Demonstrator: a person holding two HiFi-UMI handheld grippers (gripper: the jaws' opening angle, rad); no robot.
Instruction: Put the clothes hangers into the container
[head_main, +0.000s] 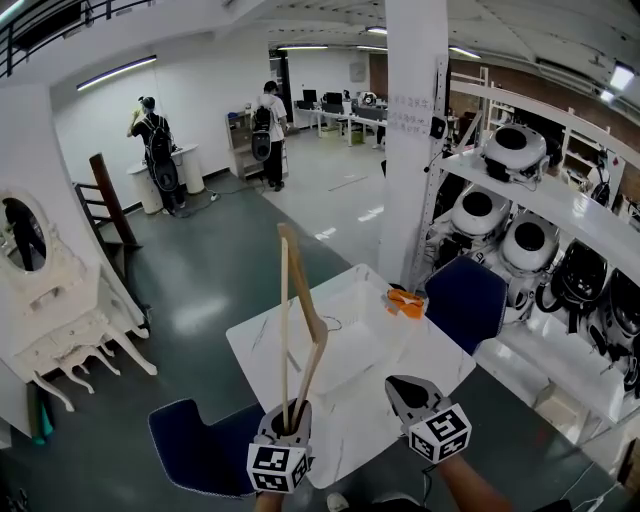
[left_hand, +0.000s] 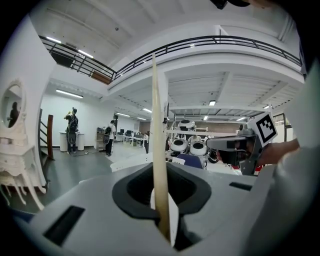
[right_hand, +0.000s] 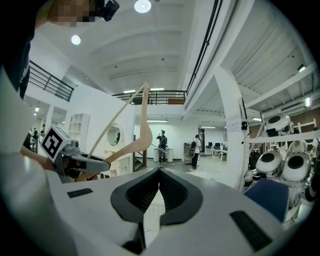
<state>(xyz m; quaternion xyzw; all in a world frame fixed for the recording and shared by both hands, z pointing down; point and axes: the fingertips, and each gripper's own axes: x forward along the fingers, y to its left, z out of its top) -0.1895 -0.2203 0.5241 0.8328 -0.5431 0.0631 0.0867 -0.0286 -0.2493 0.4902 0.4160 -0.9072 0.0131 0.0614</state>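
- My left gripper is at the bottom of the head view, its fingers clamped on one end of a wooden hanger.
- The hanger stands nearly upright out of that grip, in the air over the near left part of the table. Its thin bar and curved arm meet at the top.
- In the left gripper view the pale wood runs straight up between the jaws, which press on it from both sides.
- My right gripper hangs just to the right of the left one, over the near edge of the table. Its jaws are closed tip to tip with nothing between them.
- In the right gripper view I see the left gripper and the raised hanger off to the left.
- A clear container sits on the middle of the table, beyond the hanger and apart from it.
- A small orange thing lies at the far edge of the table, just beside a blue chair.
- Another blue chair stands at the near left corner.
- Two people stand far off across the room, near a counter.
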